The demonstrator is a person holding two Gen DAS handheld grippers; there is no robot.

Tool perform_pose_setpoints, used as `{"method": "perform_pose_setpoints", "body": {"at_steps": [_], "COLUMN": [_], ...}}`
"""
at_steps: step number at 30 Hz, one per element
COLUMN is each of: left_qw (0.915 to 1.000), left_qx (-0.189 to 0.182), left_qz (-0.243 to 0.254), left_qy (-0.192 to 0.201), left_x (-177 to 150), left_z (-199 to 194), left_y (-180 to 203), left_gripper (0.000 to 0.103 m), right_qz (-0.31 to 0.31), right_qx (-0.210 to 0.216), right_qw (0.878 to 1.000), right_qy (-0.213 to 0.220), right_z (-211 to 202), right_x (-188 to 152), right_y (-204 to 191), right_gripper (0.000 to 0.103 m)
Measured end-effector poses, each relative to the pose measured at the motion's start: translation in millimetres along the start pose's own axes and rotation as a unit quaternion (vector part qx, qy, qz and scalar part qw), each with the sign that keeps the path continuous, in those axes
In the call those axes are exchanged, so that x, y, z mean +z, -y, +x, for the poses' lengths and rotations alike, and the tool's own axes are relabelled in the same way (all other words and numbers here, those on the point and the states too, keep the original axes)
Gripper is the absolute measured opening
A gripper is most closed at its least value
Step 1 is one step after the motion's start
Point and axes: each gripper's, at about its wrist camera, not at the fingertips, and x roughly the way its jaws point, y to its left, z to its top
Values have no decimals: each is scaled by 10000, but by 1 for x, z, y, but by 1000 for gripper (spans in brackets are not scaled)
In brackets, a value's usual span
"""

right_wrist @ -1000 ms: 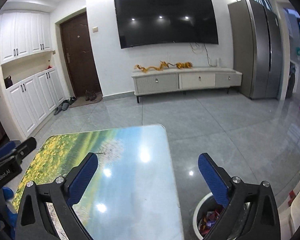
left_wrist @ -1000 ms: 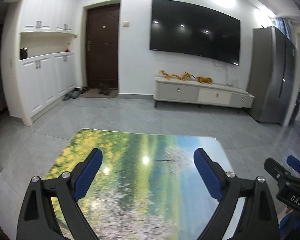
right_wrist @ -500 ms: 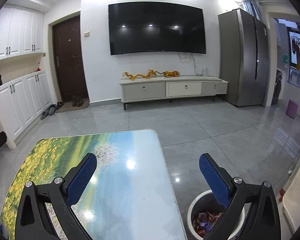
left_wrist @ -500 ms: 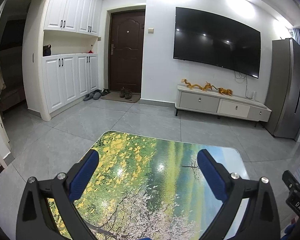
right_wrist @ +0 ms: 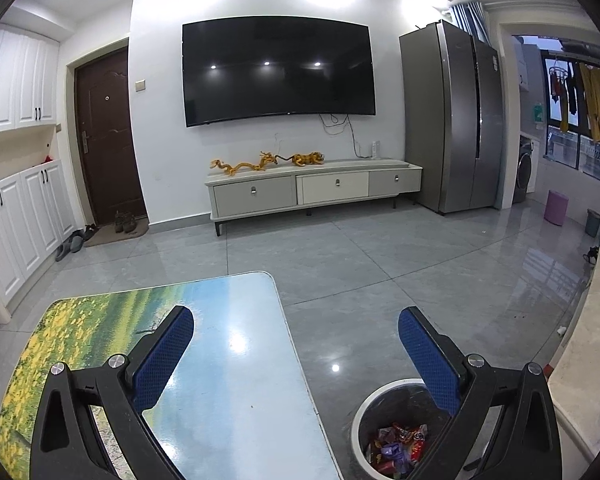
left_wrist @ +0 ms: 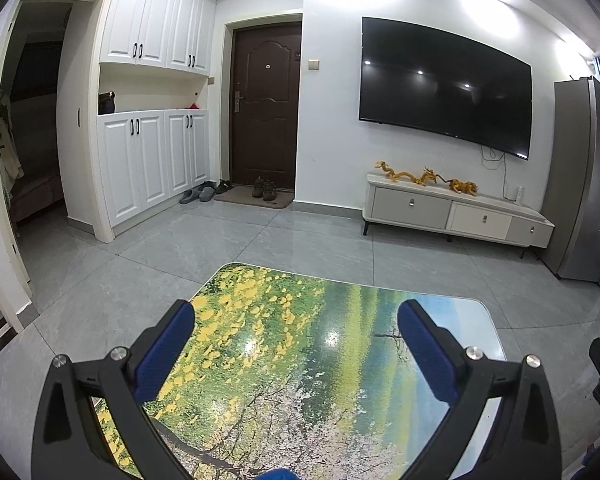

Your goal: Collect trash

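Over the table (left_wrist: 300, 360) your left gripper (left_wrist: 296, 348) is opening wide, nothing between its blue pads. Your right gripper (right_wrist: 296, 348) gapes empty too; wrappers (right_wrist: 396, 446) lie in the bin (right_wrist: 364, 412) on the floor beside the table, below its right finger. Beyond: door (left_wrist: 266, 100), TV (right_wrist: 278, 70), fridge (right_wrist: 454, 116).

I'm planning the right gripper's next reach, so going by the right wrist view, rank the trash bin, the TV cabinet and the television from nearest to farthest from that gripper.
1. Trash bin: just below the right gripper, on the floor right of the table.
2. TV cabinet: across the floor, against the far wall.
3. Television: on that wall, above the cabinet, slightly farther.
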Motion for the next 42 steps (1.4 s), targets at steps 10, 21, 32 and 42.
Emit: {"method": "perform_pose_setpoints", "body": {"at_steps": [10, 21, 32, 42], "left_qw": [9996, 9994, 9994, 9992], "left_qx": [135, 175, 136, 128], "left_qz": [74, 56, 114, 166], "left_qy": [239, 299, 299, 335], "left_x": [-1, -3, -6, -8], "left_z": [-9, -10, -10, -9], "left_y": [4, 4, 5, 6], "left_gripper": [102, 102, 102, 102], "right_qz": [5, 6, 10, -9], "right_qx": [1, -33, -20, -10], "right_qw": [9999, 9998, 9999, 10000], "right_qy": [112, 201, 118, 99], "right_z": [-7, -12, -10, -7], "right_x": [0, -2, -1, -4], "right_y": [1, 0, 1, 0], "right_gripper": [103, 103, 103, 103]}}
